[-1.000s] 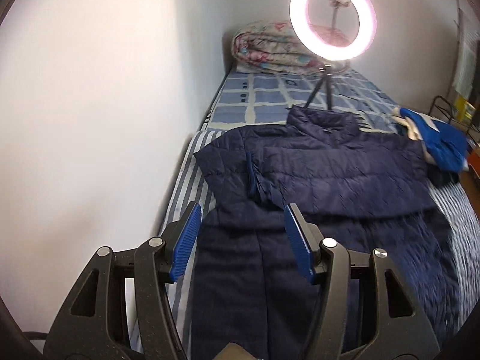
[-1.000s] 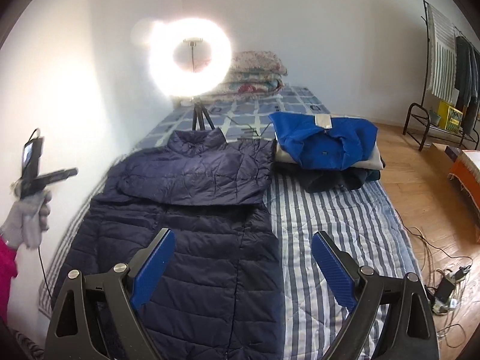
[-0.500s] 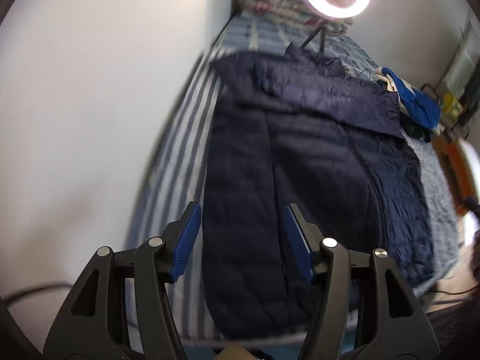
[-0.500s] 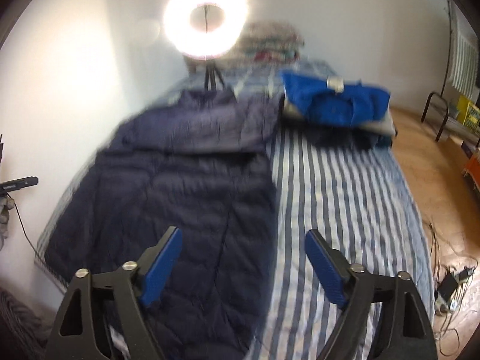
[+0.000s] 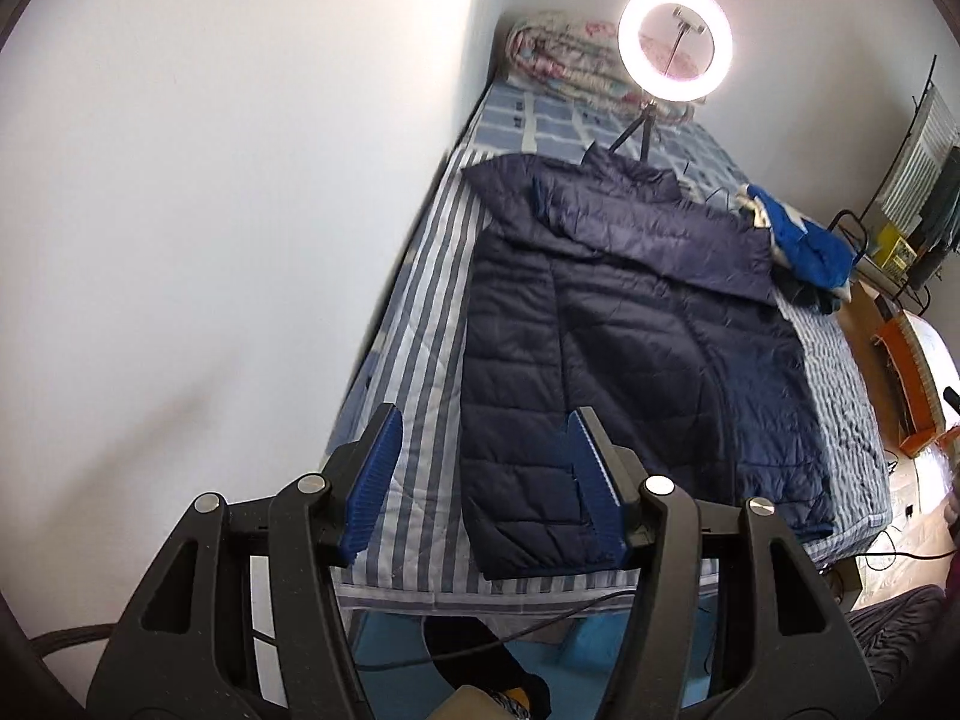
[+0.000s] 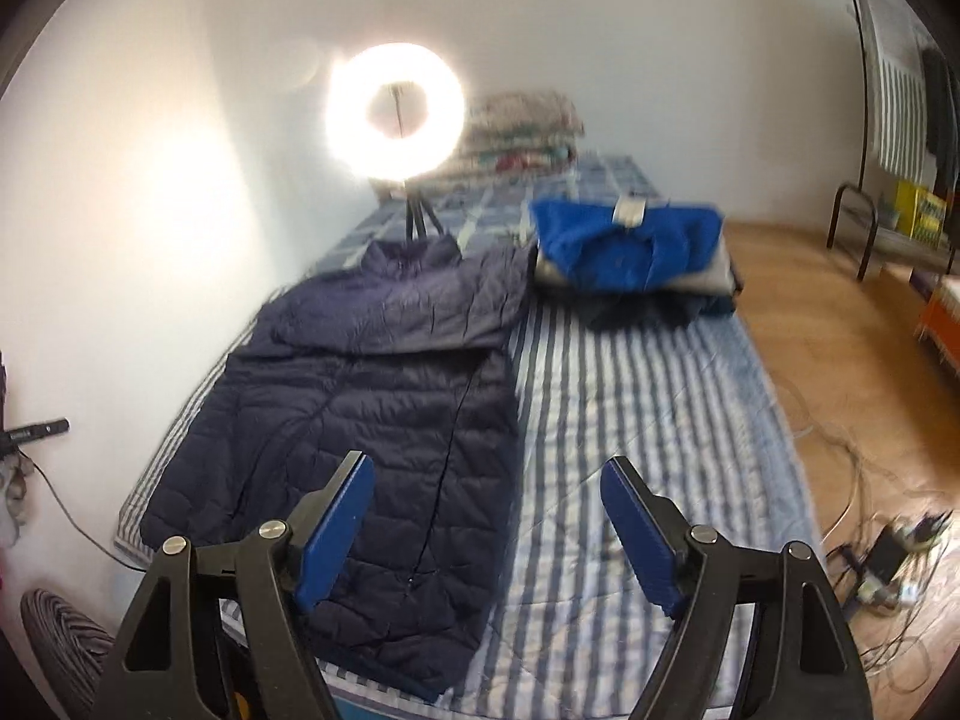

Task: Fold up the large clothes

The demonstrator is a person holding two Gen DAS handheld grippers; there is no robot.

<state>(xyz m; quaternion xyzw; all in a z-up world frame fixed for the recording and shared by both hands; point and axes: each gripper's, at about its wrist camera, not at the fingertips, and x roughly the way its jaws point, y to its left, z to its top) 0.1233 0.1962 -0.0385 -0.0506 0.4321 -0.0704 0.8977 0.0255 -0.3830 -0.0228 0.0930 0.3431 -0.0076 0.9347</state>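
A long navy quilted jacket (image 5: 630, 336) lies flat on the striped bed (image 5: 420, 372), collar toward the far end, both sleeves folded across the chest. It also shows in the right wrist view (image 6: 372, 402). My left gripper (image 5: 480, 480) is open and empty, held above the near end of the bed over the jacket's hem corner. My right gripper (image 6: 486, 528) is open and empty, held above the jacket's hem and the bare striped sheet (image 6: 630, 408).
A lit ring light on a tripod (image 6: 396, 114) stands behind the collar. A pile of folded clothes with a blue top (image 6: 630, 246) lies at the far right of the bed. A rolled quilt (image 5: 570, 60) lies at the head. A white wall runs along the left. Cables lie on the wood floor (image 6: 870, 540).
Both grippers have pulled back toward the foot of the bed and risen, so the whole jacket and its hem are in view. The jacket has not moved.
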